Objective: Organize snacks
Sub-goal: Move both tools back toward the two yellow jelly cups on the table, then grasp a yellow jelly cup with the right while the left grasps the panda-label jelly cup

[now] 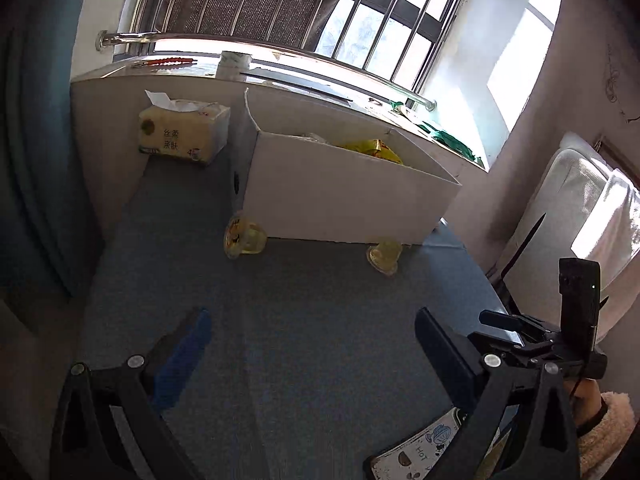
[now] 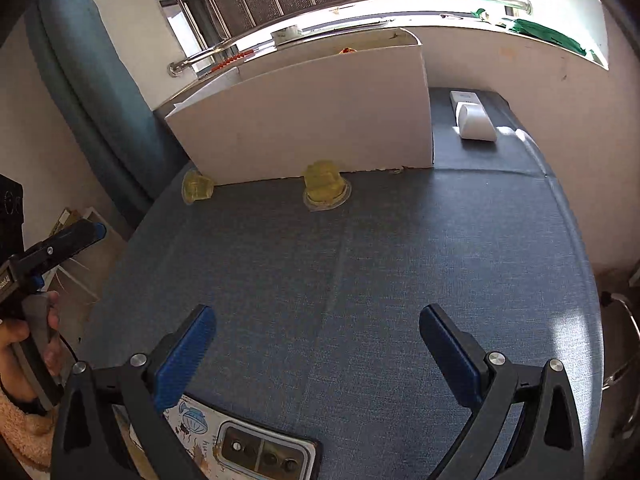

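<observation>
Hovering over the blue desk, I kept my left gripper and right gripper both spread wide and empty. Well ahead of them, two yellow jelly cups lay at the foot of the white box, which already held a yellow packet, so I judged the cups were meant to join it. A phone lay just beneath my right gripper

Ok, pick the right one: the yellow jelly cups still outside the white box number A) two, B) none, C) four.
A: one jelly cup lies by the white box's left corner and a second jelly cup sits along its front wall, both on the blue table.
</observation>
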### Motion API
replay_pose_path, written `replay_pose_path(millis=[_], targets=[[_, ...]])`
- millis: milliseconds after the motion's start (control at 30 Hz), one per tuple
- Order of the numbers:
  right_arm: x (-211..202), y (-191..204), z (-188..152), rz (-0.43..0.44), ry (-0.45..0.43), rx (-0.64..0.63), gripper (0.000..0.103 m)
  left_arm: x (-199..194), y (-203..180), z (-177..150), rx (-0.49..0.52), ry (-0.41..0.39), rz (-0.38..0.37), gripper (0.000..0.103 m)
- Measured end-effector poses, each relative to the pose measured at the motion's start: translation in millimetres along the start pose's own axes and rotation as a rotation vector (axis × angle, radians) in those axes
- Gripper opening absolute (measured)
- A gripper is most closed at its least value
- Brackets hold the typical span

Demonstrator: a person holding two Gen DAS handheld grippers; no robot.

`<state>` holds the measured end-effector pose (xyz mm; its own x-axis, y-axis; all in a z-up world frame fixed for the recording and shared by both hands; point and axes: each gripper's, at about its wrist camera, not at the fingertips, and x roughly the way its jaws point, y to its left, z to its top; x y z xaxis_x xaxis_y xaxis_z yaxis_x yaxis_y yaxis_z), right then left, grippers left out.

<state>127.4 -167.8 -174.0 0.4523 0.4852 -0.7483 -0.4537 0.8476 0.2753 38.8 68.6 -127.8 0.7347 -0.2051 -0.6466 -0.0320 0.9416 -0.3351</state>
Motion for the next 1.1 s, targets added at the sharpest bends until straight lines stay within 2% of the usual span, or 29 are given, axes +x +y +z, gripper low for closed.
replay_pose_path(millis=[167, 367, 533, 600, 633, 667, 733, 800, 933, 1100], targets=[[18, 12, 27, -0.029, -0.038, -0.043, 0.103, -3, 8, -13, -0.029, 0.008, 0.018, 0.103], [59, 22, 70, -0.088, -0.034, -0.099, 0.103, -9, 12, -14, -0.037, 0.002, 0.012, 0.103], [96, 23, 86, -0.127, 0.064, -0.128, 0.103, -8, 20, -19, -0.048, 0.016, 0.056, 0.103], [104, 20, 87, -0.097, 0.079, -0.108, 0.101, -8, 26, -21, -0.062, 0.017, 0.068, 0.103], [106, 19, 88, -0.087, 0.082, -0.101, 0.092, -7, 28, -22, -0.067, 0.021, 0.066, 0.103], [108, 18, 88, -0.09, 0.088, -0.101, 0.072, -6, 30, -23, -0.072, 0.025, 0.069, 0.103], [106, 20, 89, -0.158, 0.066, -0.138, 0.04, -5, 34, -24, -0.084, 0.029, 0.082, 0.103], [102, 20, 90, -0.117, 0.063, -0.129, 0.039, -2, 37, -24, -0.091, 0.034, 0.086, 0.103], [92, 16, 87, -0.095, 0.048, -0.109, 0.039, 2, 36, -21, -0.089, 0.033, 0.08, 0.103], [57, 12, 81, -0.008, -0.008, -0.048, 0.039, 16, 31, -10, -0.025, 0.04, 0.091, 0.103]])
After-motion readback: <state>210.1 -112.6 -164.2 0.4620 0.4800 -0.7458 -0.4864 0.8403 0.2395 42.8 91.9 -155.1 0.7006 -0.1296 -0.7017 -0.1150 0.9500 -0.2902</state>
